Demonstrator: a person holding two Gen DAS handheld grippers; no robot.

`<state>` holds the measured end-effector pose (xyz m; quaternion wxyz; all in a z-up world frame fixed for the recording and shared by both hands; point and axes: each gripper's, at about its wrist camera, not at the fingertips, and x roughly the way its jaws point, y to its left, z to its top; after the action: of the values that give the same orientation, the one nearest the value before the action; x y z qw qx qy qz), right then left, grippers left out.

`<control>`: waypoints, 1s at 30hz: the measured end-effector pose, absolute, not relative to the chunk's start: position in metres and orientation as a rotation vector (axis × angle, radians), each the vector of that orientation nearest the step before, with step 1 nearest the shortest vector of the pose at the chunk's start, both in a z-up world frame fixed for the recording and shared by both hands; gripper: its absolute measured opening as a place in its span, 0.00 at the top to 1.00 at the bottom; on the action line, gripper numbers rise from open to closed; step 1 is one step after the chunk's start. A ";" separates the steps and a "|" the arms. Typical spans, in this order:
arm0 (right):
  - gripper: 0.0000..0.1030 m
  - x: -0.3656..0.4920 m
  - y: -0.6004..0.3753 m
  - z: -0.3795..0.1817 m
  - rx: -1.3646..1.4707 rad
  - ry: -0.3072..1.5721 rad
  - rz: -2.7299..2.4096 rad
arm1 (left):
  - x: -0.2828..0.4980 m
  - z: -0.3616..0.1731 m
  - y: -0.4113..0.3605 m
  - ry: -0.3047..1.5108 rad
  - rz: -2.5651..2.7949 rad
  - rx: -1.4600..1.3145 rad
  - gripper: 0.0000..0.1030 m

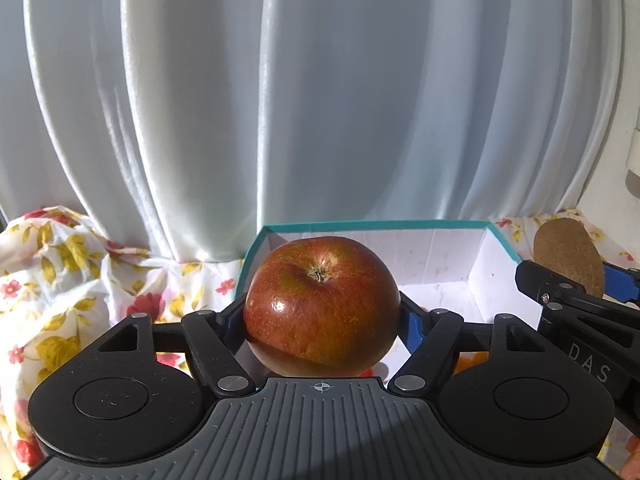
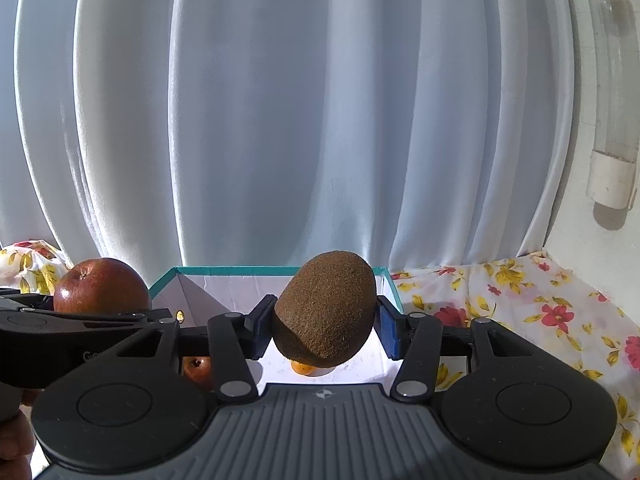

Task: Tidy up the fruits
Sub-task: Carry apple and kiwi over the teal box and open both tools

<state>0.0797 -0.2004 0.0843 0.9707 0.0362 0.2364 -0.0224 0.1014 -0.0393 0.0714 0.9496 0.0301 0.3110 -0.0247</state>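
Observation:
My left gripper [image 1: 322, 320] is shut on a red apple [image 1: 322, 306] and holds it above the near left part of a teal-rimmed white box [image 1: 498, 256]. My right gripper [image 2: 320, 326] is shut on a brown kiwi [image 2: 326, 310] and holds it over the same box [image 2: 188, 280]. The apple [image 2: 100, 285] also shows at the left of the right wrist view, the kiwi [image 1: 568, 258] at the right of the left wrist view. Inside the box lie an orange fruit [image 2: 301, 367] and a small red fruit [image 2: 197, 369], both partly hidden.
A flowered cloth [image 2: 520, 308] covers the table around the box and is bunched at the left [image 1: 60, 264]. White curtains [image 1: 320, 100] hang close behind the box. A white fixture [image 2: 610, 120] hangs on the wall at the right.

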 end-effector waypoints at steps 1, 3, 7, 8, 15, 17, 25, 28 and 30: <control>0.50 0.082 -0.200 0.083 0.071 0.479 -0.047 | 0.103 0.070 -0.039 0.639 -0.048 0.063 0.25; 0.50 0.084 -0.198 0.081 0.065 0.484 -0.052 | 0.107 0.066 -0.039 0.652 -0.044 0.065 0.25; 0.50 0.091 -0.196 0.075 0.063 0.506 -0.051 | 0.114 0.058 -0.037 0.674 -0.041 0.068 0.25; 0.50 0.092 -0.196 0.074 0.064 0.512 -0.052 | 0.115 0.056 -0.037 0.681 -0.041 0.068 0.25; 0.50 0.101 -0.195 0.065 0.063 0.542 -0.052 | 0.121 0.047 -0.036 0.709 -0.042 0.075 0.25; 0.50 0.102 -0.194 0.064 0.064 0.548 -0.050 | 0.122 0.045 -0.036 0.716 -0.043 0.075 0.25; 0.50 0.109 -0.192 0.053 0.051 0.577 -0.037 | 0.127 0.034 -0.037 0.748 -0.054 0.084 0.25; 0.50 0.110 -0.192 0.048 0.048 0.594 -0.032 | 0.129 0.028 -0.037 0.766 -0.053 0.093 0.25; 0.50 0.111 -0.191 0.044 0.044 0.605 -0.031 | 0.131 0.023 -0.037 0.777 -0.056 0.098 0.25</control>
<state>0.1109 -0.1913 0.0443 0.9542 0.0216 0.2981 -0.0153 0.1306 -0.0373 0.0232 0.9239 0.0476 0.3786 -0.0272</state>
